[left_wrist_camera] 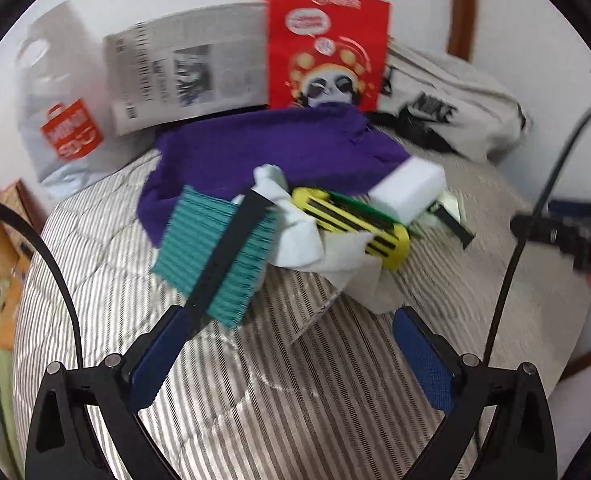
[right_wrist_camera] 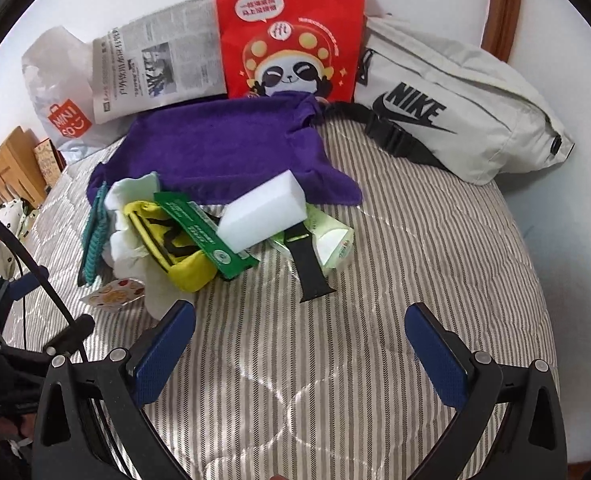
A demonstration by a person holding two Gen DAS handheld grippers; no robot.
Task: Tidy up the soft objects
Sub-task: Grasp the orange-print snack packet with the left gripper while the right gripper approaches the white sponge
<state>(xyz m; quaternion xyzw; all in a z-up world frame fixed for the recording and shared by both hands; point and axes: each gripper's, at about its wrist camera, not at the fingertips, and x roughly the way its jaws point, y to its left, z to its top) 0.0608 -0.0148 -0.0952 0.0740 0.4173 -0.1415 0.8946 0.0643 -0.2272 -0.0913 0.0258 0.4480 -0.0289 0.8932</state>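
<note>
A heap of small items lies on the striped bed cover. It holds a purple towel, a white sponge block, a green packet, a yellow-and-black pouch, white tissue, a teal ribbed cloth and a black strap. My right gripper hangs open just in front of the heap, holding nothing. My left gripper is open too. Its left finger is close to the teal cloth, and a dark strap lies across that cloth.
Against the white wall stand a red panda bag, a newspaper, a Miniso plastic bag and a grey Nike waist bag. A wooden frame is at the left. A small patterned packet lies by the tissue.
</note>
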